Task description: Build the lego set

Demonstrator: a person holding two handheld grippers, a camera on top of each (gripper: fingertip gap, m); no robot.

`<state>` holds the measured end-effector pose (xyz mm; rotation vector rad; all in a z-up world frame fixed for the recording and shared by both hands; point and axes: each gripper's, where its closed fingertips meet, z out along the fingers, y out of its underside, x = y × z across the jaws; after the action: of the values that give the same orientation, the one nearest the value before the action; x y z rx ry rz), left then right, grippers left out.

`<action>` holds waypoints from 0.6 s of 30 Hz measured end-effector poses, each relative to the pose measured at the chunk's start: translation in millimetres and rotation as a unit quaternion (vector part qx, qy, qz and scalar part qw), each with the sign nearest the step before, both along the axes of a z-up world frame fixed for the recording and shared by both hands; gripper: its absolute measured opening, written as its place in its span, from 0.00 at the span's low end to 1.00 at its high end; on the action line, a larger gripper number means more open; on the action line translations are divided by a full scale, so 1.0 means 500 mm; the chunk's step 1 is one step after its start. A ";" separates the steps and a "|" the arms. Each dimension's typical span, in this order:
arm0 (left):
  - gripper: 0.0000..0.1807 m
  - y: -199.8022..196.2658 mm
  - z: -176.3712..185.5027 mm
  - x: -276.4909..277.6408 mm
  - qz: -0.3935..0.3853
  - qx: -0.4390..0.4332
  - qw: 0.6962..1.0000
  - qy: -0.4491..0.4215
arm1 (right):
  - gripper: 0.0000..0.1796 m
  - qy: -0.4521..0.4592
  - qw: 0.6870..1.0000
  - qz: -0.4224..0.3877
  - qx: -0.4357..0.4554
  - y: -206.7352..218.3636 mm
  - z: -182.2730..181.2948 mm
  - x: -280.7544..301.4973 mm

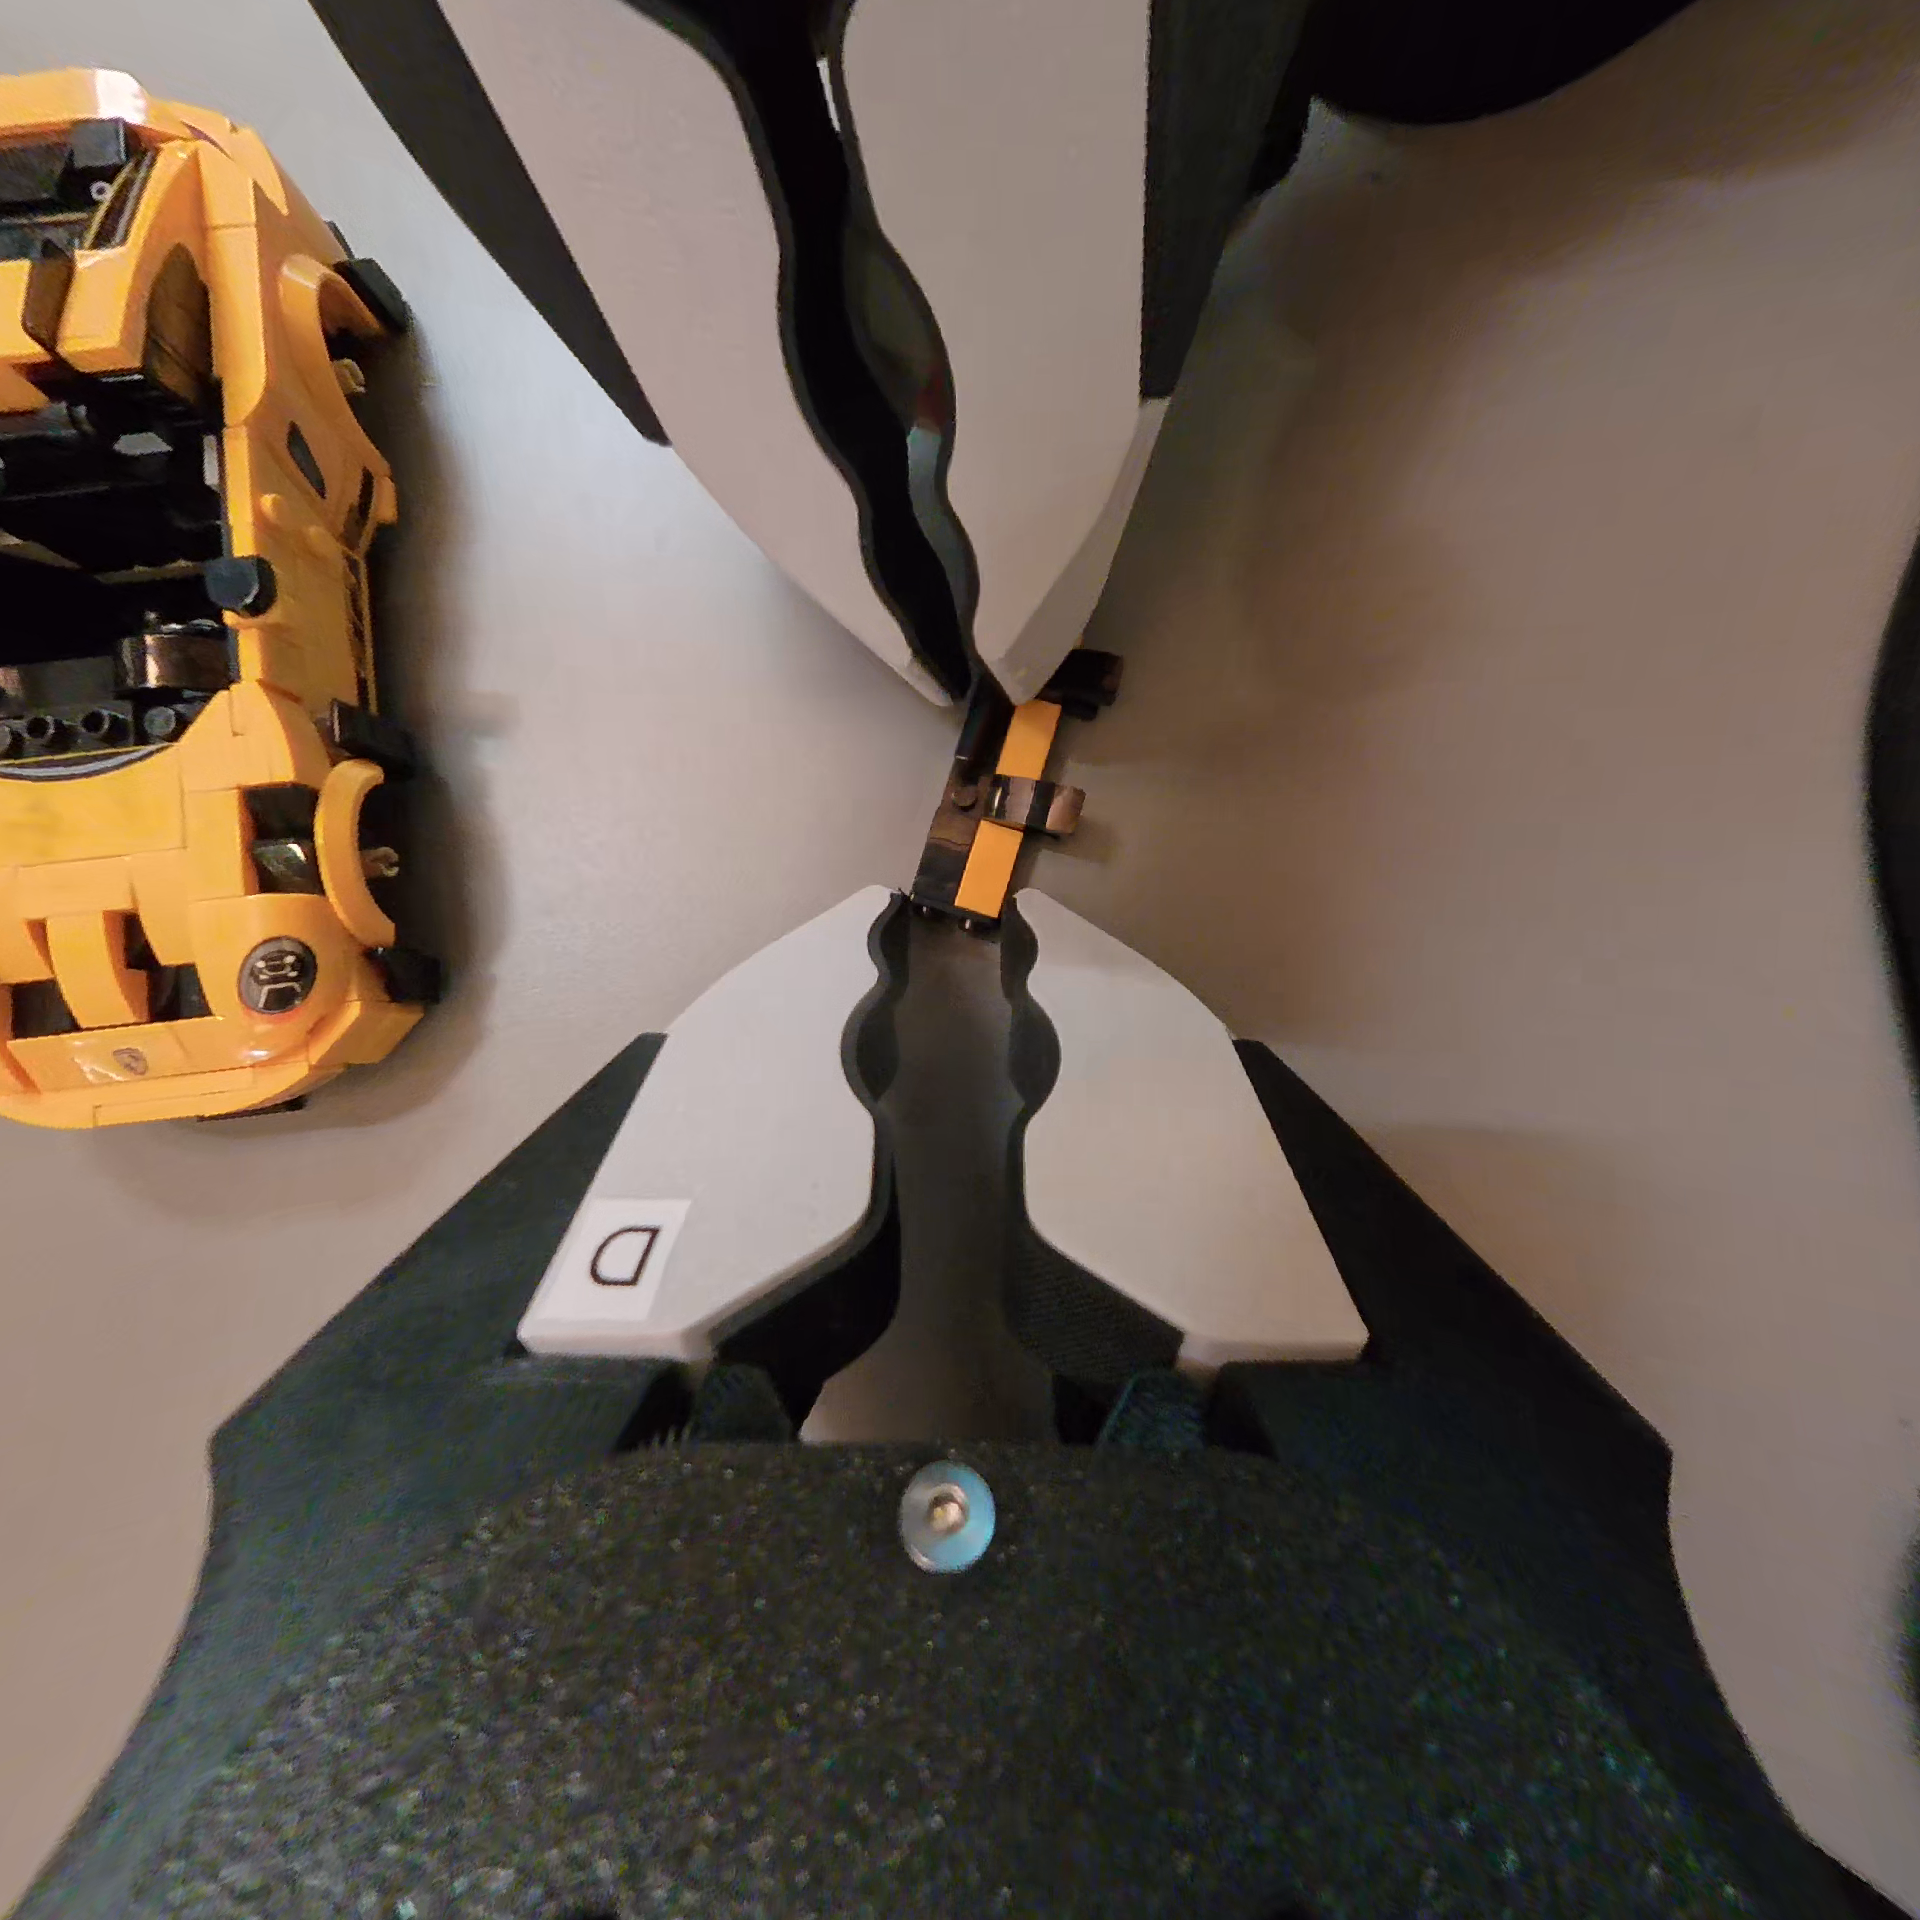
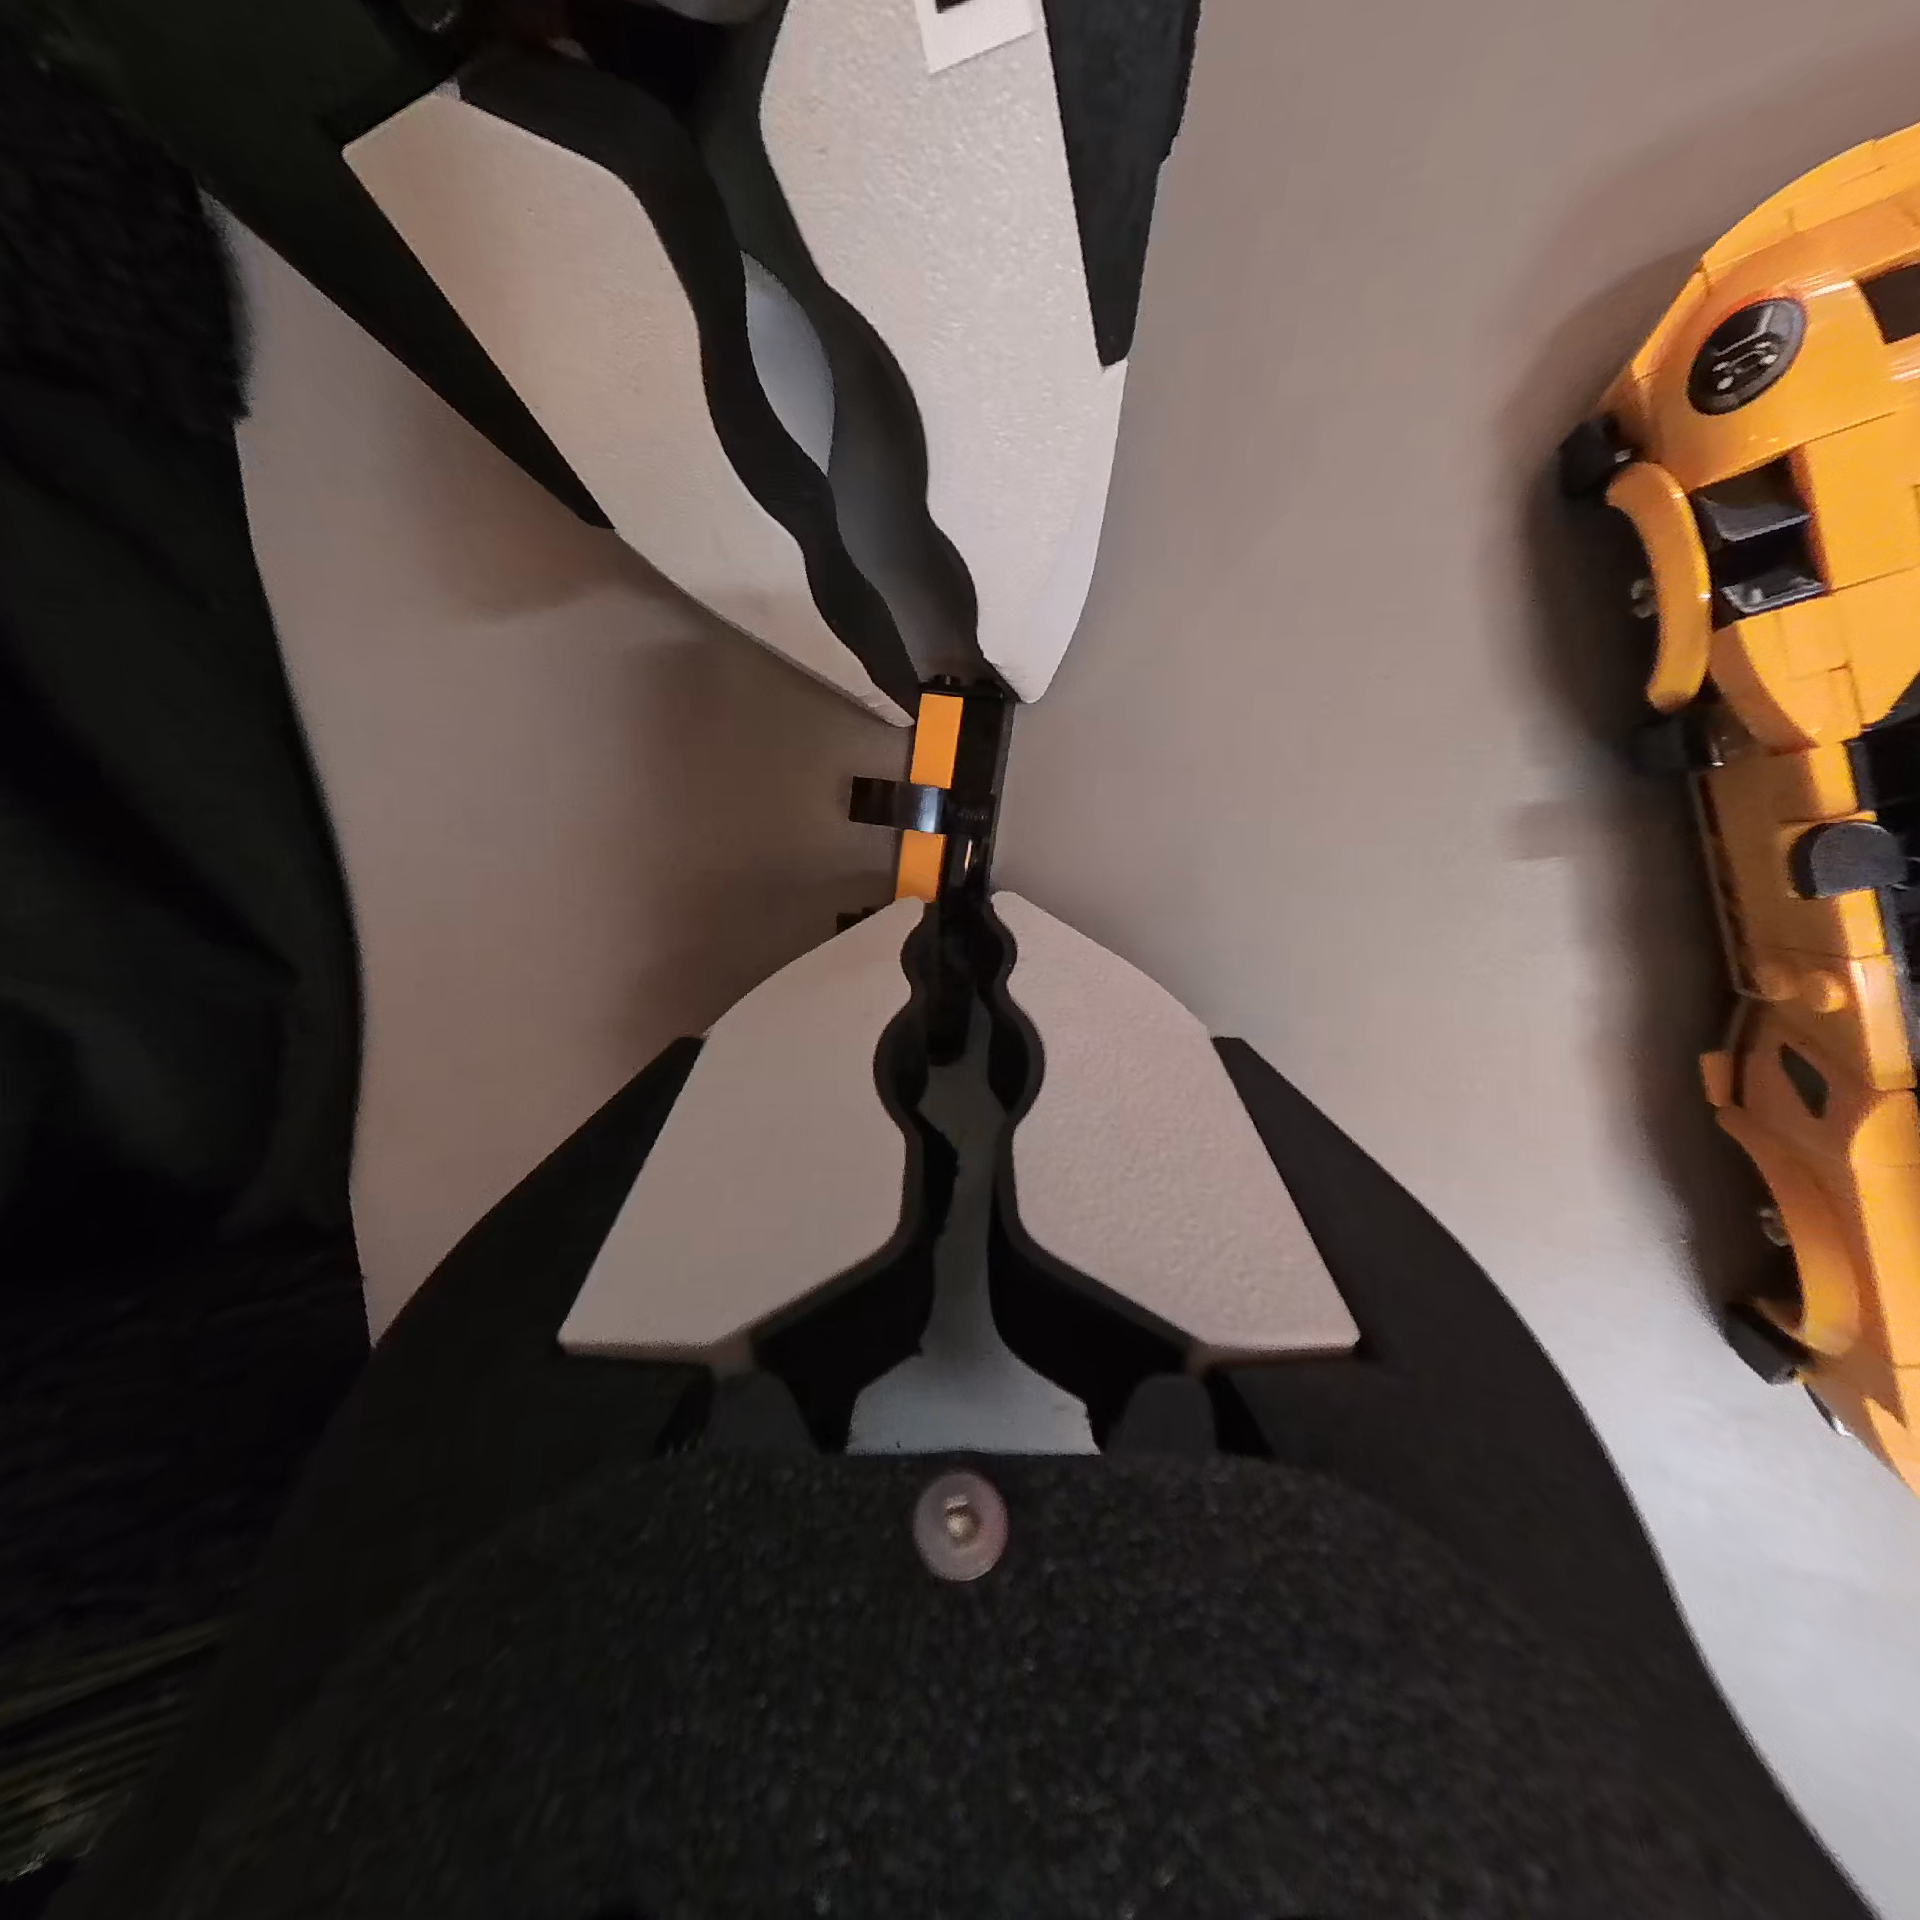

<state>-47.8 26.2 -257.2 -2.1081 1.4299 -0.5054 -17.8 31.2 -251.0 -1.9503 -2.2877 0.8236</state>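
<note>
Pinching the slim orange-and-black brick strip end to end, left gripper and right gripper both clamped tight, we next carry it toward the orange brick car at nine o'clock.

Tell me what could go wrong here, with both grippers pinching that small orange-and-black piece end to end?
1. The left gripper and right gripper each hold only an end of the sub-assembly; any twist could snap it apart.
2. Its black clip sticks out sideways and might pop off.
3. If dropped, it could hit the yellow car nearby.
</note>
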 end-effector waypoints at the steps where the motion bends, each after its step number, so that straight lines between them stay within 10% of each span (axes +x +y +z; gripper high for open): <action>1: 0.09 0.000 0.000 0.000 0.000 0.000 1.000 0.000 | 0.03 0.000 1.000 0.000 -0.003 0.000 0.000 0.000; 18: 0.09 -0.002 0.000 0.001 -0.002 -0.001 1.000 -0.001 | 0.00 0.021 0.998 -0.013 -0.056 0.004 -0.003 -0.007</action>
<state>-47.4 25.5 -257.2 -2.1056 1.4334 -0.5095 -21.4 33.3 -252.7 -1.9822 -2.2333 0.9995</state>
